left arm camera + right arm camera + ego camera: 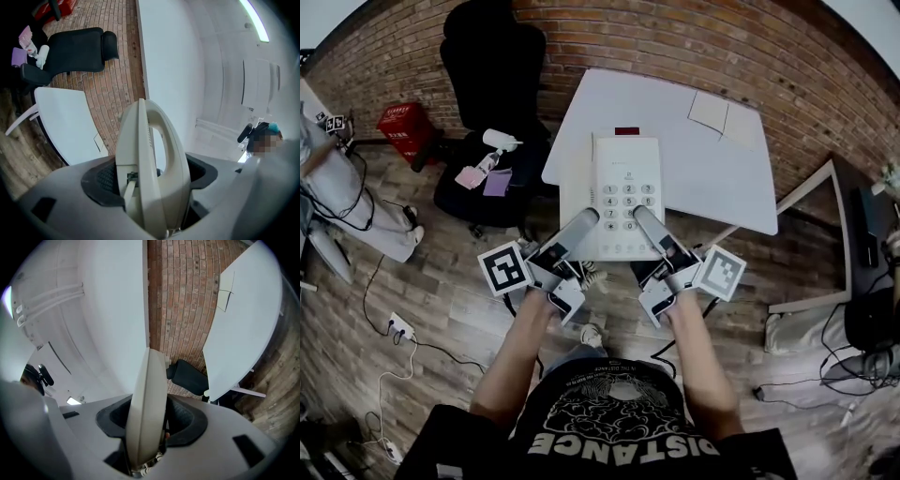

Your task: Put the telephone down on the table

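Observation:
The white push-button telephone [623, 192] is gripped from both sides at its near end, keypad up and handset on its left side. In the head view it covers the near edge of the white table [675, 141]; I cannot tell whether it touches the top. My left gripper [587, 219] is shut on the phone's left near corner. My right gripper [643, 216] is shut on the right near corner. In the left gripper view the telephone [145, 164] stands edge-on between the dark pads [101, 178]. The right gripper view shows the same telephone [147, 404] clamped edge-on.
A sheet of paper [710, 111] and a small dark tag [626, 131] lie on the table. A black office chair [492, 66] stands left of it with a bottle [500, 141] and pink items on its seat. A red crate [405, 127] and a power strip [399, 327] sit on the wooden floor.

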